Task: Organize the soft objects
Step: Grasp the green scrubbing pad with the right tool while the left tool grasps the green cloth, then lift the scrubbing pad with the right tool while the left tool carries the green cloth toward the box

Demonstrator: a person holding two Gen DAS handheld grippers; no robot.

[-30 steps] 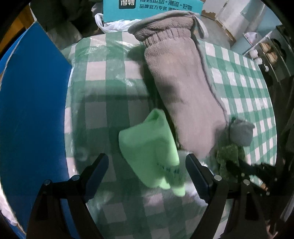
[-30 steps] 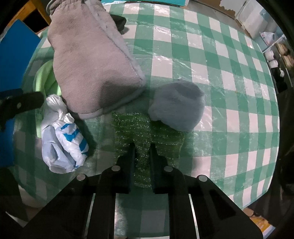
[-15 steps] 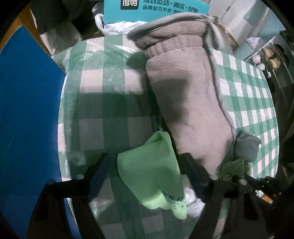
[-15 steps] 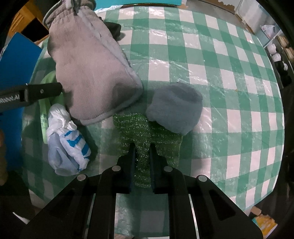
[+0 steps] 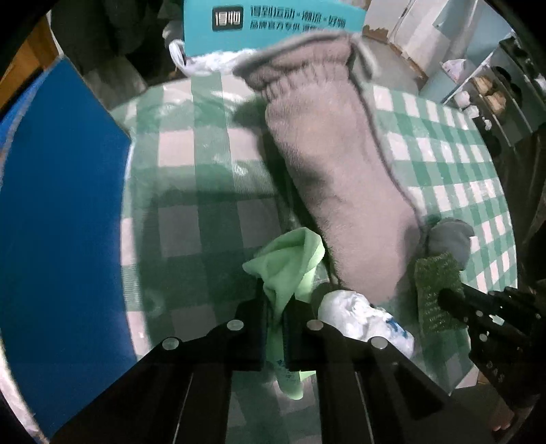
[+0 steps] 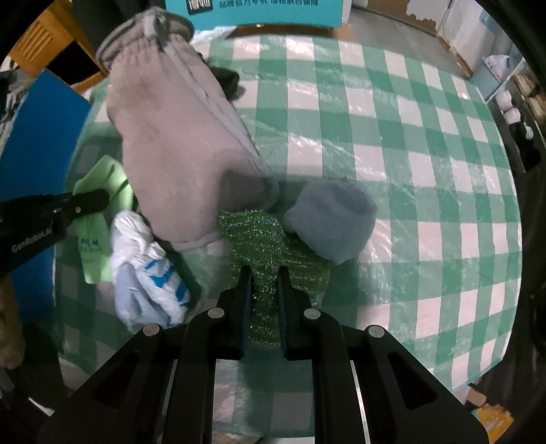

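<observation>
My left gripper is shut on a light green cloth, which bunches up between the fingers; it also shows in the right wrist view. My right gripper is shut on a glittery green scrub cloth, seen too in the left wrist view. A big grey fleece mitten lies on the checked table between them. A small blue-grey sock ball rests on the scrub cloth's right side. A knotted white and blue plastic bag lies between the two cloths.
The green and white checked tablecloth covers a round table. A blue board stands along the left edge. A teal box sits at the far edge. A dark object lies behind the mitten. Shelves stand at the far right.
My left gripper went from open around the light green cloth to shut on it, crumpling it. My right gripper stays shut on the scrub cloth.
</observation>
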